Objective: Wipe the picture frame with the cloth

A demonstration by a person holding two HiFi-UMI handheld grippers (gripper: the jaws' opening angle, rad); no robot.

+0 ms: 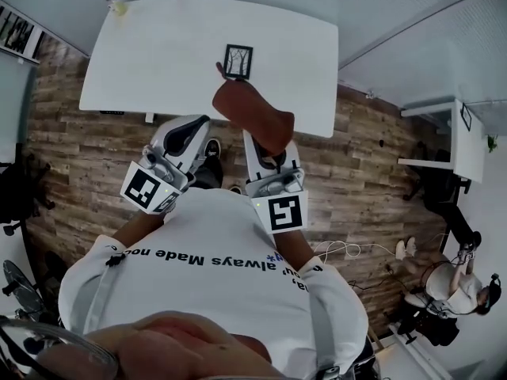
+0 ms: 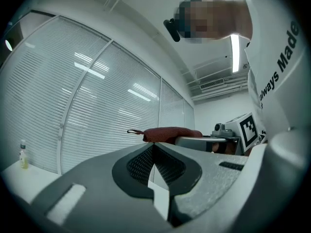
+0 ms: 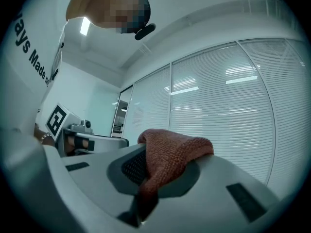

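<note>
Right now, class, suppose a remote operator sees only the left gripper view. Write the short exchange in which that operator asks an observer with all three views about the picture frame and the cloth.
Operator: I see a red cloth to my right. Where is the picture frame?
Observer: It is on the white table, toward the table's middle.
Operator: What holds the cloth?
Observer: The right gripper has its jaws shut on it; the cloth bunches over the jaw tips.
Operator: Is it touching the frame?
Observer: In the head view its tip shows beside the frame's left edge; contact cannot be told.
</note>
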